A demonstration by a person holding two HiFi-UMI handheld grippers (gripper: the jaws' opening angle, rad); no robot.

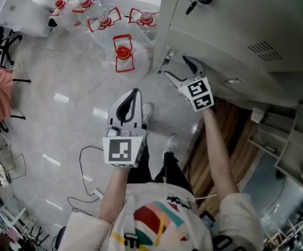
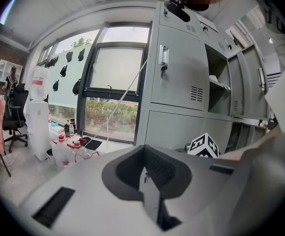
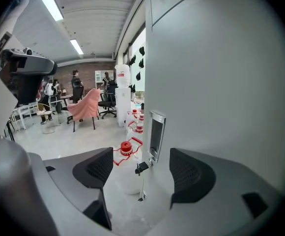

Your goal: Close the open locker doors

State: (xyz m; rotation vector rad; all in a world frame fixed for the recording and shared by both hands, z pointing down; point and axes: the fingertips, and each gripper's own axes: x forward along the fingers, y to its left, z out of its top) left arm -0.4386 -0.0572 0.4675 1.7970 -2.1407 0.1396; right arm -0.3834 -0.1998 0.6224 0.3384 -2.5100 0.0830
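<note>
Hanging low at mid-frame in the head view, the left gripper points forward off a nearly straight forearm, its jaws pressed together with nothing between them. Beyond it, clear water jugs with red caps stand on the floor. To the right, the right gripper reaches out on an extended arm with its marker cube turned upward and its jaws spread. They flank the free edge of a grey locker door without touching it. In the right gripper view the door's recessed lock plate and a dangling key sit in the gap between the jaws. Whether this door is flush shut I cannot tell. Farther right, the left gripper view shows other locker doors swung open — a shelf is visible inside.
</note>
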